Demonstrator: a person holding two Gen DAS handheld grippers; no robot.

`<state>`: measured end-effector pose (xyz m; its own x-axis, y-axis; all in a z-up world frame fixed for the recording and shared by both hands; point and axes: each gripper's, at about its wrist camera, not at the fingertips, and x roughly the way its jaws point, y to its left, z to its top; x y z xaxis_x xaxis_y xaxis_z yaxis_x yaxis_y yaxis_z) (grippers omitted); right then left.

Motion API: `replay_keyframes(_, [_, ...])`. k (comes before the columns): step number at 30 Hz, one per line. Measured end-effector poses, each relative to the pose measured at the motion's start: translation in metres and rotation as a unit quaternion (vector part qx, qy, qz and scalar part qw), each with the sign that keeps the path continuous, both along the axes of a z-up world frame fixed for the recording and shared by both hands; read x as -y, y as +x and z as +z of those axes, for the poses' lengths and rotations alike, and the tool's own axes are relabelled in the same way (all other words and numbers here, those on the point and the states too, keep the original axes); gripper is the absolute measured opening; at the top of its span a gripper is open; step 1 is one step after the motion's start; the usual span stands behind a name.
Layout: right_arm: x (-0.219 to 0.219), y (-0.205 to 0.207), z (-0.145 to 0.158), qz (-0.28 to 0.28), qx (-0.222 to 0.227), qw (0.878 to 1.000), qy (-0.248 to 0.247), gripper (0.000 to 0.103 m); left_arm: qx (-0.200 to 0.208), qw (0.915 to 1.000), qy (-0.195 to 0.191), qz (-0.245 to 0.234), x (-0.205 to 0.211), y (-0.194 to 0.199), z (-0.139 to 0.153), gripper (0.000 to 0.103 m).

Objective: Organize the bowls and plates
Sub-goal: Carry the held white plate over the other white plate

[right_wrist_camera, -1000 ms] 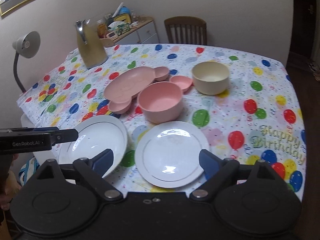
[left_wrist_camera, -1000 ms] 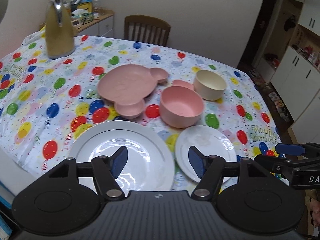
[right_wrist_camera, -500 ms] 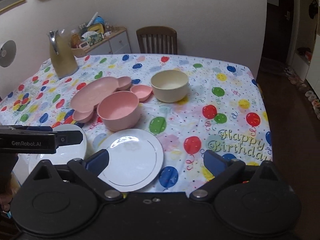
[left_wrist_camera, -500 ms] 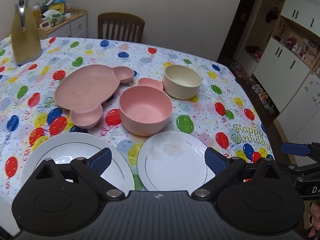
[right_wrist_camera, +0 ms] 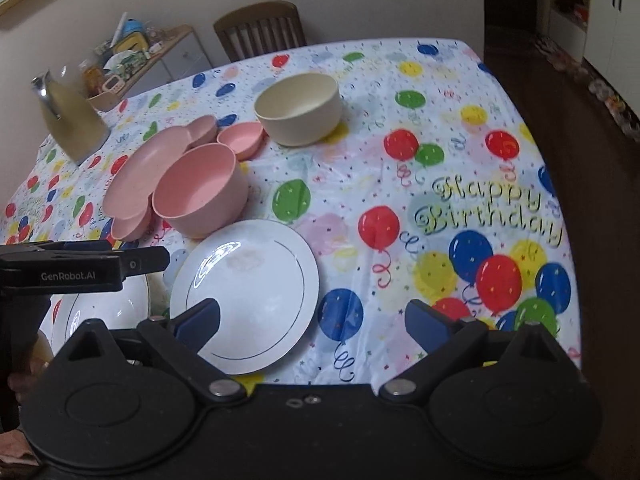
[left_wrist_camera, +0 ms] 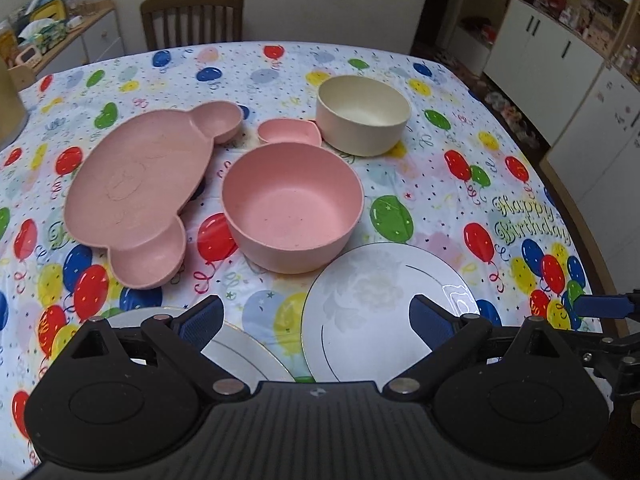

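Left wrist view: the left tool (left_wrist_camera: 316, 316), spread wide and empty, hovers over the small white plate (left_wrist_camera: 384, 304) at the table's (left_wrist_camera: 440, 152) near edge, the pink bowl (left_wrist_camera: 292, 204) just beyond. Right wrist view: the right tool (right_wrist_camera: 312, 320), equally spread, hangs above that plate's right rim beside the large white plate (right_wrist_camera: 104, 312) — apparently the approach stage, with a rim pinch and lift needed next.

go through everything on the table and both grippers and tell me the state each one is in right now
Left gripper: open, empty.
Right gripper: open, empty.
Pink bowl: upright, empty.
Cream bowl: upright, empty.
Small pink dish: empty.
Pink plate: empty.
Small white plate: empty.
Large white plate: empty.
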<state>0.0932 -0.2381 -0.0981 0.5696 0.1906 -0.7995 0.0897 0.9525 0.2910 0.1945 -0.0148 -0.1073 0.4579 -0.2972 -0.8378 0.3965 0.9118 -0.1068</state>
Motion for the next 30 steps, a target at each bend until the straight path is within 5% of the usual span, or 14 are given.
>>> replay_keyframes(10, [-0.009,0.013,-0.019,-0.052,-0.034,0.997,0.035,0.089,-0.031,0.998,-0.001,-0.054,0.0,0.028,-0.014,0.099])
replay_keyframes(17, [-0.01,0.021,-0.03,-0.077,-0.053,0.995,0.045,0.081,-0.067,0.9936,-0.007,-0.09,0.0,0.042,-0.026,0.072])
replay_keyframes(22, [-0.01,0.026,-0.037,-0.088,-0.063,0.993,0.047,0.078,-0.076,0.9911,-0.017,-0.107,0.001,0.044,-0.031,0.068])
replay_keyframes(24, [-0.011,0.027,-0.039,-0.088,-0.067,0.993,0.051,0.077,-0.083,0.9902,-0.021,-0.11,0.002,0.045,-0.034,0.059])
replay_keyframes(30, [-0.02,0.03,-0.046,-0.079,-0.076,0.992,0.059,0.06,-0.104,0.9886,-0.024,-0.106,0.0,0.052,-0.042,0.037])
